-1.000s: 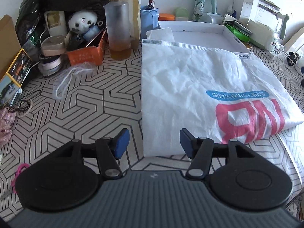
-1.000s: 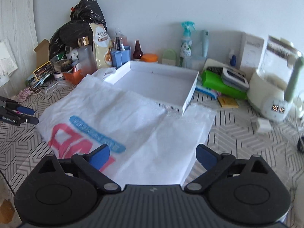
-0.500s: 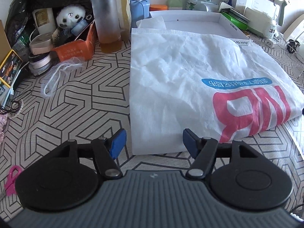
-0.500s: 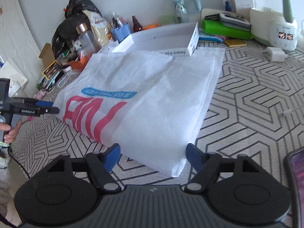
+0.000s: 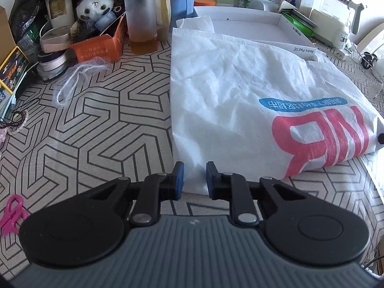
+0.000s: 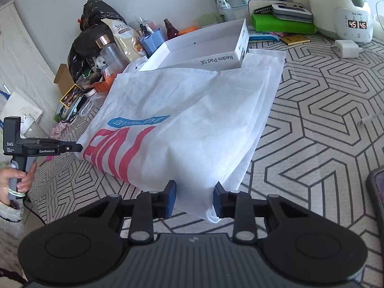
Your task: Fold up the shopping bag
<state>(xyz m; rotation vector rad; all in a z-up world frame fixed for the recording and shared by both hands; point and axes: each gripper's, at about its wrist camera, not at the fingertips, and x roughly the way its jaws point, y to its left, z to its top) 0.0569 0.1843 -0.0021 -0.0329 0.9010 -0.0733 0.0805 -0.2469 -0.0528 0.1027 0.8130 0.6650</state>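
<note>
White bag (image 5: 235,100) edge between closing left tongs (image 5: 194,178).

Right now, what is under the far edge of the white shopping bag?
The shopping bag drapes over the near wall of a shallow white box, so its far edge lies on that box. Elsewhere the patterned table shows around it; whatever lies beneath its middle is covered.

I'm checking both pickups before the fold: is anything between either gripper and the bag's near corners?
Nothing visible is. The shopping bag has a near corner between the jaws of the left gripper and another between those of the right gripper, both of which have just been closing.
</note>
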